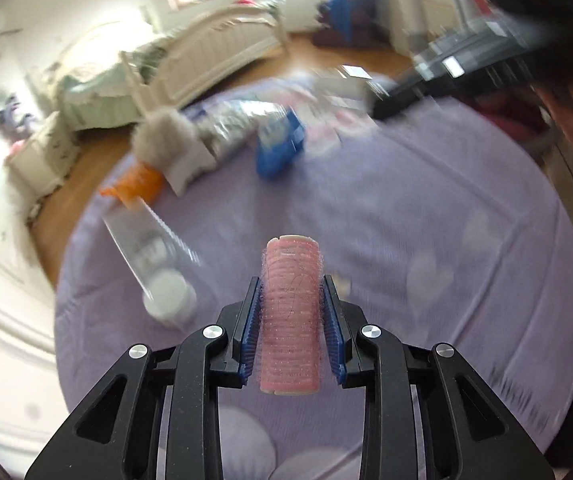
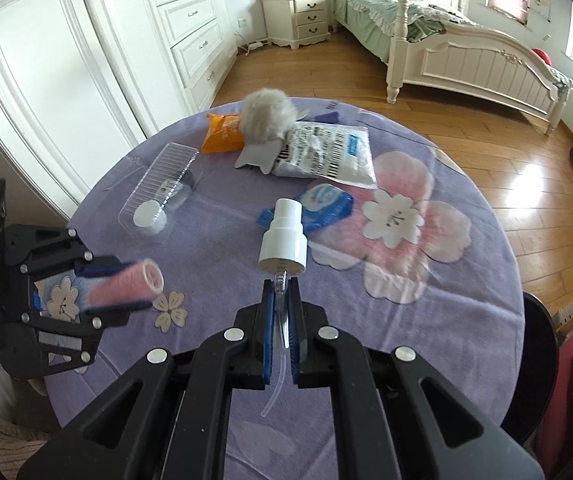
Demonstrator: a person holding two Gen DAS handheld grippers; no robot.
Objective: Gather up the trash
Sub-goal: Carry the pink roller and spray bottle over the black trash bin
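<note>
Trash is spread over the round worktop (image 2: 466, 320) with its purple flowered cloth, and I already carry two pieces of it. My left hand-held gripper (image 1: 290, 316) is closed on a pink hair roller (image 1: 290, 316), pinched across its sides between the blue pads (image 1: 248, 328) and held clear above the cloth. My right hand-held gripper (image 2: 281, 320) is nearly shut on the thin clear stem of a white spray pump head (image 2: 284, 236), whose dip tube trails back between the fingers.

Left on the worktop, further from me: a clear plastic tray (image 2: 158, 192) with a white cap (image 2: 149, 216) at its near end, an orange snack packet (image 2: 222, 132), a grey fluffy pom-pom (image 2: 268, 116) lying against a white printed mailer bag (image 2: 326, 152), and a blue wet-wipe pack (image 2: 322, 204) just beyond the pump head.

I judge this the carrying step: both grips are full and neither piece has been dropped off. No bin shows clearly in either view, so the next move calls for finding one, bringing each piece over it and letting go, then coming back for the tray and wrappers. The pump is held only by its slim stem, so it may swivel or slip.
</note>
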